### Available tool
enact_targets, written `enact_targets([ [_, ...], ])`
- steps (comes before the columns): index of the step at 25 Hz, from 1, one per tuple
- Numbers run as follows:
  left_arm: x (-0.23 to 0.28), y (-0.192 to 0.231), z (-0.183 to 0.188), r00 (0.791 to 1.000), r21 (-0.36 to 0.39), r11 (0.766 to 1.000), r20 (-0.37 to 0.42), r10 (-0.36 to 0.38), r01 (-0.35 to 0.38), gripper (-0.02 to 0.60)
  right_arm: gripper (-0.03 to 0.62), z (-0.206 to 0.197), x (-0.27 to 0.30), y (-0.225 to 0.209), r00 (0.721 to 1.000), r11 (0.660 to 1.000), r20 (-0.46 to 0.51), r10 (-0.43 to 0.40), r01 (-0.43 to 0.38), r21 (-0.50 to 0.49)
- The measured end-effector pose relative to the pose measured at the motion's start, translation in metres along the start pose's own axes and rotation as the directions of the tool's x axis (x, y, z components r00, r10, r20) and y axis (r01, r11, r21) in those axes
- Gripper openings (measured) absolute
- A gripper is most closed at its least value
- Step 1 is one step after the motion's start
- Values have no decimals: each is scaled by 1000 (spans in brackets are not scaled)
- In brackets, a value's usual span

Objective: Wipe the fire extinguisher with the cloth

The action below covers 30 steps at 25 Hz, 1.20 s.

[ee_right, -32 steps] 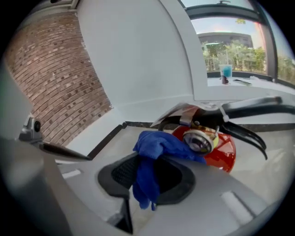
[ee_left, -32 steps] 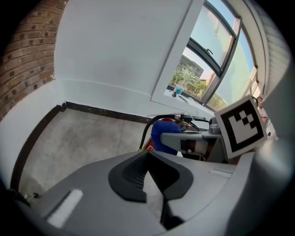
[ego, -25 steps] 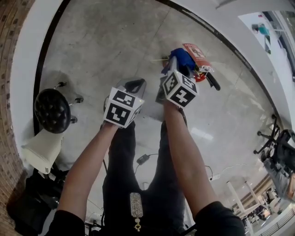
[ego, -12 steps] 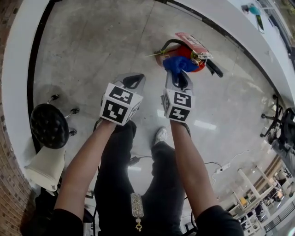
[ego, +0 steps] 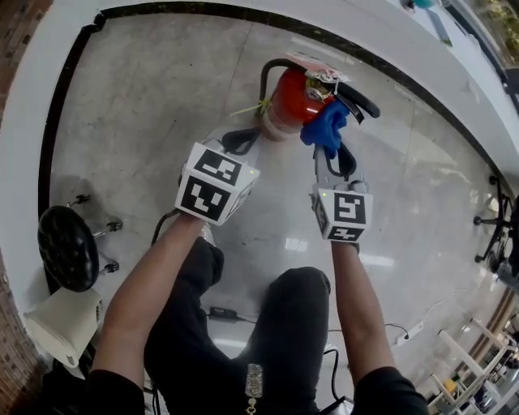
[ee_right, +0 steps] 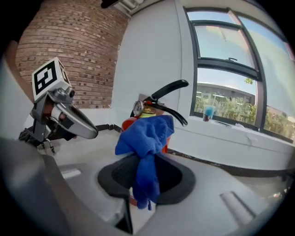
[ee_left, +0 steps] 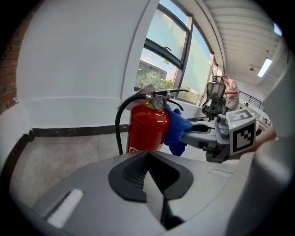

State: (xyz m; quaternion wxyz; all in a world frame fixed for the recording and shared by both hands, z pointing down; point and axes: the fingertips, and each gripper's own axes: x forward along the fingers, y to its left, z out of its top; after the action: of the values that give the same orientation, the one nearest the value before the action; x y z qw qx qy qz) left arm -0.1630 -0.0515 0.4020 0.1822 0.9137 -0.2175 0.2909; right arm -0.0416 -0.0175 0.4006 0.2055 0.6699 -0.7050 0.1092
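A red fire extinguisher (ego: 290, 96) with a black hose and lever stands on the concrete floor near the wall. My right gripper (ego: 328, 154) is shut on a blue cloth (ego: 326, 126), and the bunched cloth lies against the extinguisher's right side just under the lever. In the right gripper view the cloth (ee_right: 145, 138) hangs from the jaws and hides most of the red body (ee_right: 128, 123). My left gripper (ego: 237, 143) is shut and empty, just left of the extinguisher's base and apart from it. The left gripper view shows the extinguisher (ee_left: 147, 126) straight ahead, with the cloth (ee_left: 176, 130) beside it.
A black stool (ego: 69, 247) and a pale bin (ego: 65, 324) stand at the left by the brick wall. A black baseboard (ego: 203, 10) lines the white wall behind the extinguisher. A cable (ego: 223, 314) lies on the floor near my legs. A cup (ee_right: 208, 112) sits on the window sill.
Both grippers have come forward and down toward the extinguisher. The cloth, which was in front of it, now rests against its right side. The left gripper is nearer its base.
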Motion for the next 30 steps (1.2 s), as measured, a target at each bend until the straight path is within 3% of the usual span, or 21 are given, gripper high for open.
enact_targets([
  [5,26,3,1,1000,125,992,-4,-10,10,5,98,-5,11,-40,995,998,89,55,-54,-17],
  [8,35,14,4,999,145,989,23,25,-28,5,98,-2,19,-57,988,996,130,89,-85,-32],
  [12,32,23,-5,996,179,980,45,74,-81,5,95,-1,11,-43,979,989,159,125,-111,-93],
  [16,23,30,-10,990,122,986,88,106,-116,5,94,0,-2,-4,970,972,132,205,-186,-143],
  [22,15,44,-18,985,90,986,113,133,-144,5,94,22,9,62,959,967,129,251,-256,18],
  [27,12,73,-20,979,69,984,136,155,-165,5,94,34,40,93,972,964,170,159,-190,185],
  [30,6,88,-22,971,43,983,168,170,-180,5,94,42,62,103,974,935,205,98,-161,316],
])
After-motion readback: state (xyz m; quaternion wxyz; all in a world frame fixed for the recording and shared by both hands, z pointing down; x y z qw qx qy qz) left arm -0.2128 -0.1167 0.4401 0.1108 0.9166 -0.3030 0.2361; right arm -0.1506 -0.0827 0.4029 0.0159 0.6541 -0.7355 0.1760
